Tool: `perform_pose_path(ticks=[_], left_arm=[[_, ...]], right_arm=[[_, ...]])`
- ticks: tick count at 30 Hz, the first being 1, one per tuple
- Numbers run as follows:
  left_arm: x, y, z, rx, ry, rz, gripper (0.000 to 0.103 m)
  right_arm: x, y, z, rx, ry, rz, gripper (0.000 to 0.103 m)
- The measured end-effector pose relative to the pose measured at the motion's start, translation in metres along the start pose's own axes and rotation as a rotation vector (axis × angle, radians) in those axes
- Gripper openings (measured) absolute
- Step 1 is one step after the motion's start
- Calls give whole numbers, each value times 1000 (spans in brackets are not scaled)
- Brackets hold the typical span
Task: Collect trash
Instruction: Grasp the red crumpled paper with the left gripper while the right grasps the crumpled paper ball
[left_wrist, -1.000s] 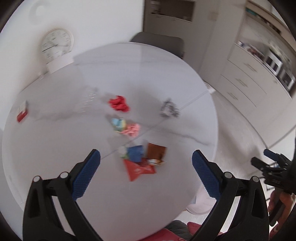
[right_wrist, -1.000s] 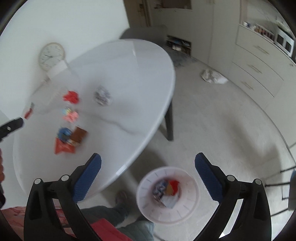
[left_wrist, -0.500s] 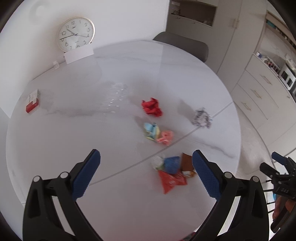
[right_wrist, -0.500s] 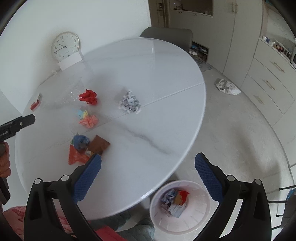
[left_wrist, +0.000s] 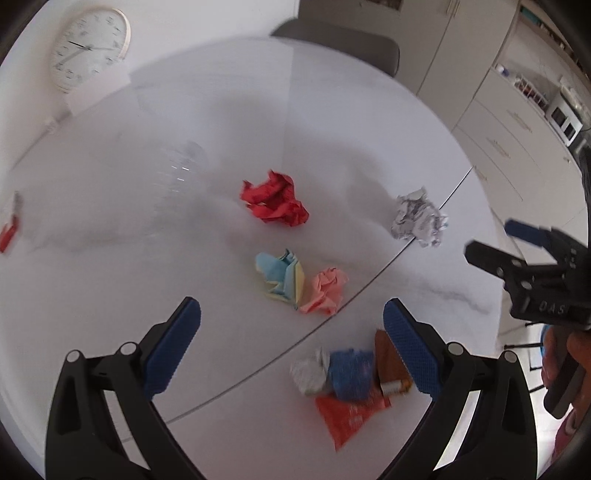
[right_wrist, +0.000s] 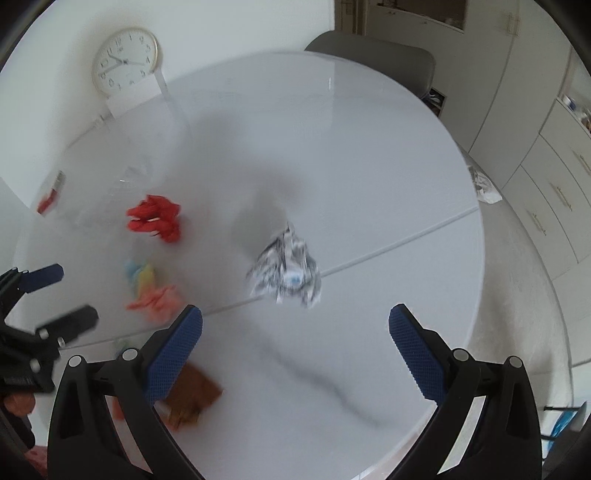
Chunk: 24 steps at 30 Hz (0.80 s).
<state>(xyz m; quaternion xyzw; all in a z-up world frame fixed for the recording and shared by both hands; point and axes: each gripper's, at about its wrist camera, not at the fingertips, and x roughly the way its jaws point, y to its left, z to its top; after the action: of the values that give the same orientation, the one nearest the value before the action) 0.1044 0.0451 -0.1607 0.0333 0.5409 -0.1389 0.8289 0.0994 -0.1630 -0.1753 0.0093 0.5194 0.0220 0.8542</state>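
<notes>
The left tool (left_wrist: 291, 328) is released, its two blue pads wide apart, and it holds nothing; it hangs above the white round counter (left_wrist: 110, 280). Seen from the right wrist, this same tool shows at the left border, also with its fingers apart.

At the far left of the counter lies a small red and white box (left_wrist: 9, 229), near the edge. Behind it, against the wall, stands a round white clock (left_wrist: 90, 48). Near the middle of the counter lies a crumpled red paper (left_wrist: 275, 199). In front of it, closer to the left tool, are a crumpled blue and yellow paper (left_wrist: 282, 275) and a crumpled pink paper (left_wrist: 327, 290); these two touch each other. Lower, just beside the right pad of the left tool, there is a small heap: a silver-white scrap (left_wrist: 308, 374), a blue crumpled piece (left_wrist: 349, 374), a brown wrapper (left_wrist: 386, 360) and a red-orange wrapper (left_wrist: 349, 415), all touching or overlapping.

More to the right, on the seam line of the counter, lies a crumpled grey and white printed paper (right_wrist: 286, 267), well apart from the other pieces.

The right tool (right_wrist: 295, 349) is also released, pads wide apart, with nothing between them. It hangs over the counter, and the grey printed paper is in front of its gap, not touching the pads. A grey chair (right_wrist: 376, 66) stands behind the counter, and white cabinets (right_wrist: 554, 177) fill the right side.
</notes>
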Motion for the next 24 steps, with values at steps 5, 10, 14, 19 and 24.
perform_pose_path(ticks=[5,10,14,19,24], left_arm=[[37,8,13,-35,63,-10,91],[41,20,29,-112,48,-17,88],[51,24,53,-155,22,4,88],[80,14,74,-160,41,30,84],[103,5,75,-114,84,90,47]], right_arm=[[27,-2,16,8,28,9,100],[9,6,34,-63,-58,9,100],[1,12,53,-139,-83,-18,100],[13,-1,57,-118,-34,0,100],[34,-14,40,-68,40,32,100]])
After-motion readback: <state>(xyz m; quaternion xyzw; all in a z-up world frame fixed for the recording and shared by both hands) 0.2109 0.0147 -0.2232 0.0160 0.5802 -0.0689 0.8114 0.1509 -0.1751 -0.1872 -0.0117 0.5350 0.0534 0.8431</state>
